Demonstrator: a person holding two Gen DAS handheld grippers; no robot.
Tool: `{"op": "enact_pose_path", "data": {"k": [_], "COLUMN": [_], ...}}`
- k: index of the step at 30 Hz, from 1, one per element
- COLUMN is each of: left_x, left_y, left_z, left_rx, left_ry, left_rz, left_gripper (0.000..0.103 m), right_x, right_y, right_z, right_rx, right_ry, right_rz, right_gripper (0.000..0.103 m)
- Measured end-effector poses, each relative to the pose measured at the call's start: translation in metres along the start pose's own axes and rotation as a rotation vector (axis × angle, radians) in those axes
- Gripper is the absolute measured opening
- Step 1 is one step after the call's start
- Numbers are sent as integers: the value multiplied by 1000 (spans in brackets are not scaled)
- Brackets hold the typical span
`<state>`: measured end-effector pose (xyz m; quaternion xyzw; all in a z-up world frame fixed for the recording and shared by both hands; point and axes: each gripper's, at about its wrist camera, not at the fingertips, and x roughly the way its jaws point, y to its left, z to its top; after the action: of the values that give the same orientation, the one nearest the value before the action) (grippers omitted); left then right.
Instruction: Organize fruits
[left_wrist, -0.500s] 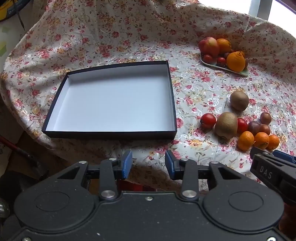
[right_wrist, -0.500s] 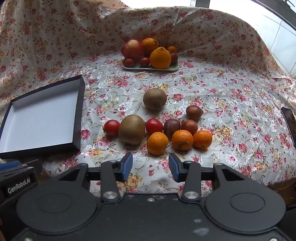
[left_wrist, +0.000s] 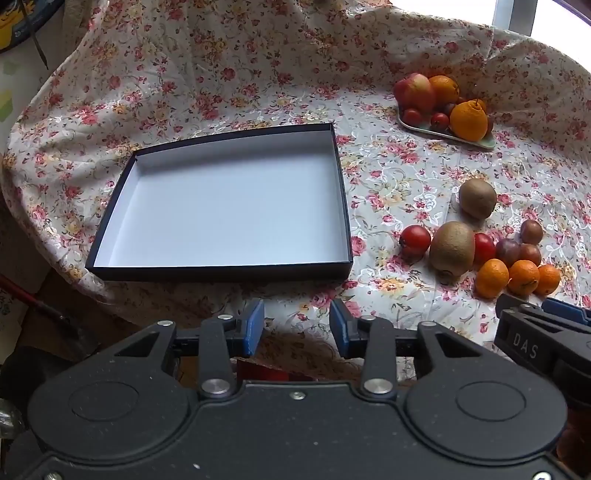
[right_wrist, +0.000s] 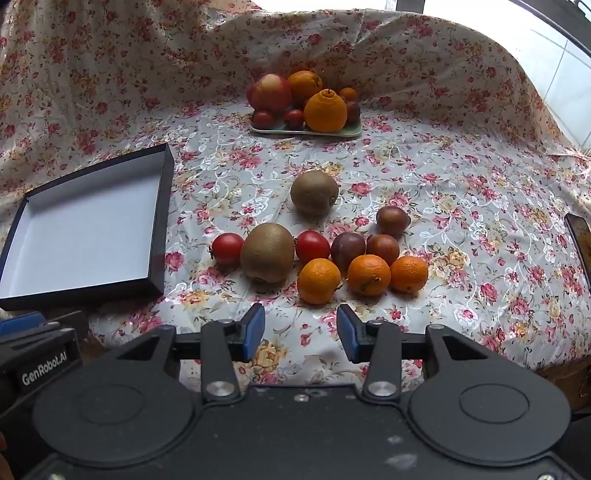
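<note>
On the worktop draped in rose-patterned cloth (right_wrist: 461, 177), the shallow black cardboard tray with a white floor (left_wrist: 229, 206) lies empty, straight ahead of the left tool (left_wrist: 297, 326). The loose fruit sits to that tray's right. Its near row, three small round mandarins (right_wrist: 364, 277), lies just beyond the right tool (right_wrist: 301, 328), so this one is nearer. Both tools are spread wide and hold nothing.

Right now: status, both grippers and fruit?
Left hand-held gripper open, empty. Right hand-held gripper open, behind small orange mandarin. Black shallow box empty. Nothing blocking.
</note>
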<state>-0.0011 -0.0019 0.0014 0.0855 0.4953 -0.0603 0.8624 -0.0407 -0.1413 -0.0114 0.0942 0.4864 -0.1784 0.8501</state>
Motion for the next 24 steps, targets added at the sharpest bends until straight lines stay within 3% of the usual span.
{"op": "enact_pose_path", "data": {"k": [24], "left_x": [0], "left_y": [1], "left_z": [0], "left_rx": [1], "left_ry": [3], "left_rz": [0], "left_gripper": [48], "right_x": [1], "right_y": [-1], "right_z": [1], "right_rx": [-19], "right_ry": [16], "right_rz": [7], "right_gripper": [45]}}
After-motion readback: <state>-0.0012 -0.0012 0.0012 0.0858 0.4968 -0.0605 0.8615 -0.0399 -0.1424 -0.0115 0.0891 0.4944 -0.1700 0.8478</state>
